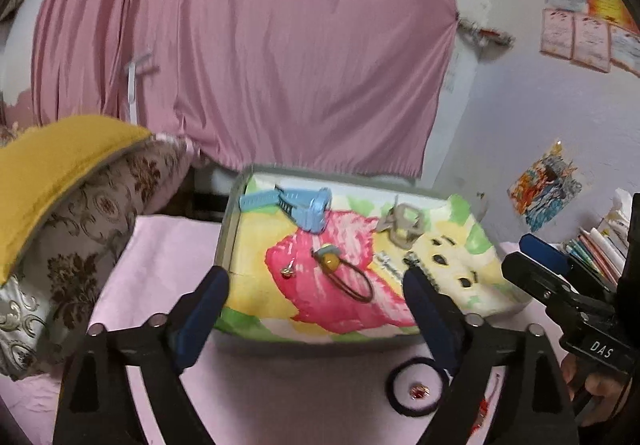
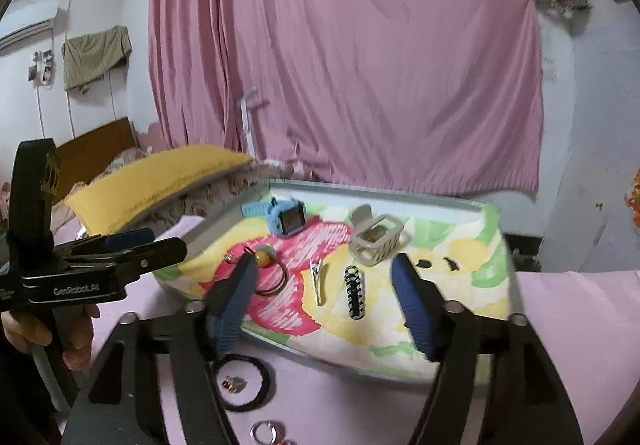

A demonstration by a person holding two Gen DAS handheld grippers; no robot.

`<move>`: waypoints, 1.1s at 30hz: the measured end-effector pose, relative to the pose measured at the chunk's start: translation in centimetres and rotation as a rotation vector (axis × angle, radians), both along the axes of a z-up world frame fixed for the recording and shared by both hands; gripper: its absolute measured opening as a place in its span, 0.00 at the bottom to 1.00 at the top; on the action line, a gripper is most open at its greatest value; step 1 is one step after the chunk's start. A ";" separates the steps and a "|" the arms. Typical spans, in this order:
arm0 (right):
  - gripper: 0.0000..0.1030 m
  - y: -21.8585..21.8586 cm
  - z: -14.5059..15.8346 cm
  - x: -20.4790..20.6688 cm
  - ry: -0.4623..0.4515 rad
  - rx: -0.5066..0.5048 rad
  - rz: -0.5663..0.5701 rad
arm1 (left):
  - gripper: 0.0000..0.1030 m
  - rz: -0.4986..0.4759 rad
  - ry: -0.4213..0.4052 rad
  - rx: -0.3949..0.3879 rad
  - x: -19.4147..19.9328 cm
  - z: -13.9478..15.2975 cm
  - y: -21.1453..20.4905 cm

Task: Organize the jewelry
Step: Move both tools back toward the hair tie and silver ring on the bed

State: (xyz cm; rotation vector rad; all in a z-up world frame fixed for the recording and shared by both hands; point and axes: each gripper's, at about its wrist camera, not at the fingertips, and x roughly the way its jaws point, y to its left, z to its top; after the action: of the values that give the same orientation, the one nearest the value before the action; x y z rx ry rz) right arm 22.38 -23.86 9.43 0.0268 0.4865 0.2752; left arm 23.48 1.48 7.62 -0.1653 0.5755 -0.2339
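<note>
Nearest you, both grippers hang empty over the pink bed sheet (image 2: 580,309): your left gripper (image 1: 316,313) stands wide with nothing between its fingers, and your right gripper (image 2: 324,301) is also spread, holding nothing.

Just under them on the sheet lie the loose pieces: one black hair band (image 2: 244,381) with one small red-stoned charm (image 2: 234,384) inside its loop, and one metal ring (image 2: 265,432) at the near edge. These are tiny and flat on soft cloth; I'd expect a wide gripper to push them into the fabric or pinch the sheet, and the charm could slide off unseen.

Farther on sits the flowered tray (image 2: 460,341), where the sorted pieces lie. Count on it: one brown hair tie with a yellow bead (image 2: 266,265), one small earring (image 1: 286,271), one metal clip (image 2: 319,281), one black-and-white clip (image 2: 354,293), one grey claw clip (image 2: 376,241), one blue watch (image 2: 286,219). Crowding there is the risk: a careless drop could knock the watch or claw clip.
</note>
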 end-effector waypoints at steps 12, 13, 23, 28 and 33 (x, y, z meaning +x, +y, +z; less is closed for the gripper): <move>0.92 -1.7 1.1 -6.9 -0.130 -0.012 0.004 | 1.00 -0.017 -0.144 0.040 -6.2 1.0 -0.8; 0.92 -2.0 0.9 -7.2 -0.122 -0.018 0.002 | 1.00 -0.020 -0.142 0.045 -6.5 0.9 -0.9; 0.92 -3.8 -1.2 -8.4 0.038 -0.091 0.033 | 1.00 -0.080 -0.033 0.083 -7.2 -1.4 -1.7; 0.91 -4.1 -2.3 -8.3 0.130 -0.102 0.061 | 0.99 -0.132 0.080 0.075 -6.2 -2.7 -1.9; 0.81 -3.6 -3.1 -7.3 0.196 -0.110 0.096 | 0.87 -0.163 0.158 0.073 -5.4 -3.6 -2.5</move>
State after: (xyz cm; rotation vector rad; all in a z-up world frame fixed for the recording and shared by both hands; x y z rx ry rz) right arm 15.11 -27.41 6.35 -0.0770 0.6986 0.3410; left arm 18.10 -0.99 4.01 -0.0662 0.7550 -0.3600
